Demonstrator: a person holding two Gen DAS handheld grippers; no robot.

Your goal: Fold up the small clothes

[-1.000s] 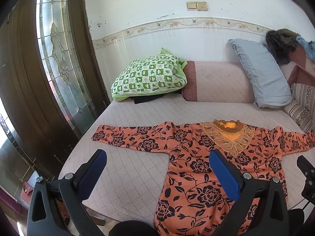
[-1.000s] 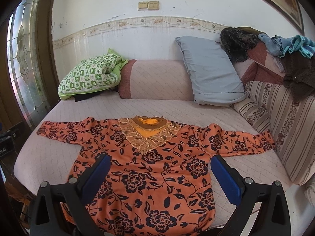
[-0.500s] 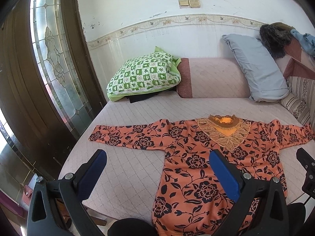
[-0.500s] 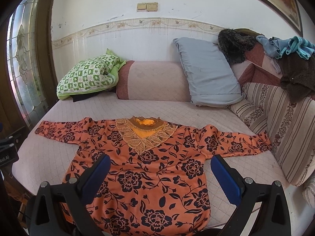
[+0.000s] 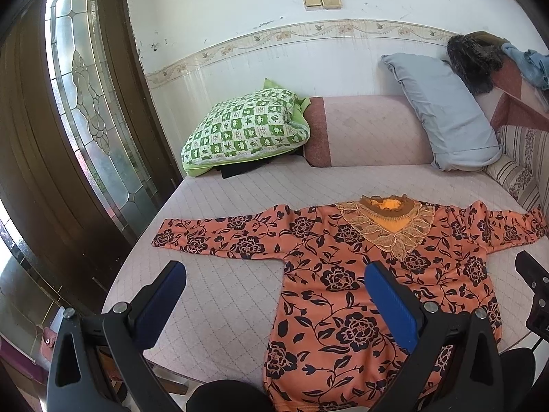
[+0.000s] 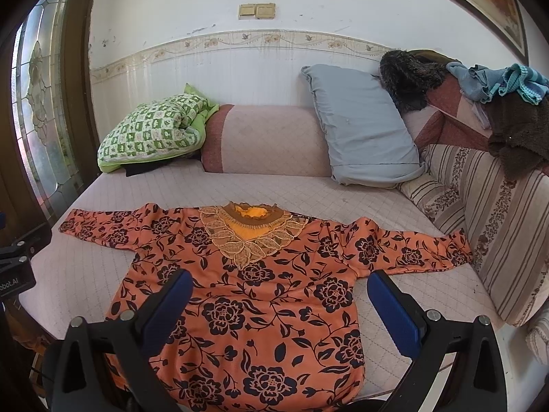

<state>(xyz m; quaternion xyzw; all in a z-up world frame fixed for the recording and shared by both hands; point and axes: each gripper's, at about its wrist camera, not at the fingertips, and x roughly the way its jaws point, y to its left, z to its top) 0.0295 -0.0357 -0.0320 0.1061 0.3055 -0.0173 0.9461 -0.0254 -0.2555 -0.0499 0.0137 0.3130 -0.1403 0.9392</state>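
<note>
**Left wrist and right wrist: blouse spread flat, both tools empty**

Left wrist view: our left hand-held gripper (image 5: pixel 274 295) hangs above the bed (image 5: pixel 219 295) with its blue pads wide apart, gripping nothing. We see the orange floral blouse (image 5: pixel 343 295) spread flat on the mattress, sleeves out to both sides. A green checked pillow (image 5: pixel 243 130) and a grey pillow (image 5: pixel 442 127) lean at the far wall, well apart from the blouse. A glass-panelled door (image 5: pixel 89 103) stands to the left.

Right wrist view: our right hand-held gripper (image 6: pixel 278 305) is likewise spread and empty above the blouse (image 6: pixel 260 292). One sleeve end lies just beside the striped cushion (image 6: pixel 497 226). Loose clothes (image 6: pixel 507 103) are heaped atop the cushions.
</note>
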